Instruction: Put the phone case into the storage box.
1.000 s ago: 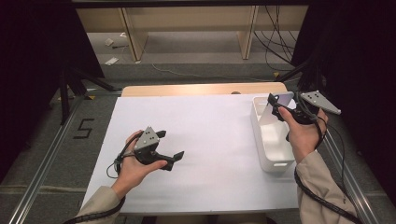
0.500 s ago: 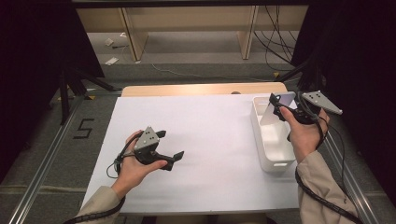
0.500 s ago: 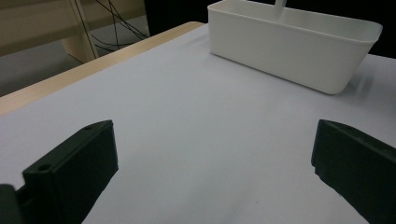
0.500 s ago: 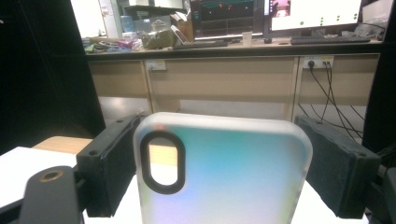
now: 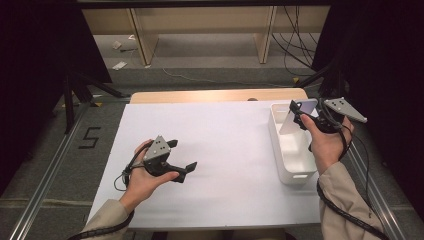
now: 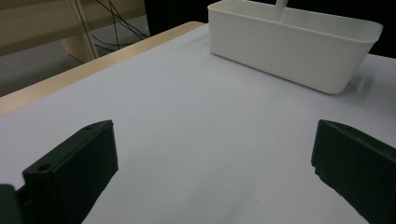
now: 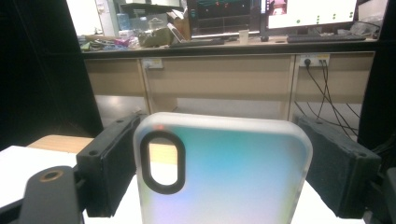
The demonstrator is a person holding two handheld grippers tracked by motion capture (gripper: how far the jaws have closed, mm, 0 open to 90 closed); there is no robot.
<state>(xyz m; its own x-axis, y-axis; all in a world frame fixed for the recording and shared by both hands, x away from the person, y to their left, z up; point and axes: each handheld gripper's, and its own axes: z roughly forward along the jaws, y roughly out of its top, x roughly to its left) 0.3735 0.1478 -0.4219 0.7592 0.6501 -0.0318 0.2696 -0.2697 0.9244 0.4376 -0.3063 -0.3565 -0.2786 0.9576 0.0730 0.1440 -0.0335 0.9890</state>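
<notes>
A translucent phone case with a black-rimmed camera cutout stands upright between my right gripper's two jaws, which press on its side edges. In the high view the right gripper holds this phone case tilted over the far end of a white bin at the table's right. My left gripper rests low over the white sheet at the left, open and holding nothing. From the left gripper view, the white bin lies ahead, with the case's lower end just above its far rim.
A white sheet covers the table, with a strip of bare wood along the far edge. Wooden bench legs and cables stand on the floor beyond. Metal rails run along both sides of the table.
</notes>
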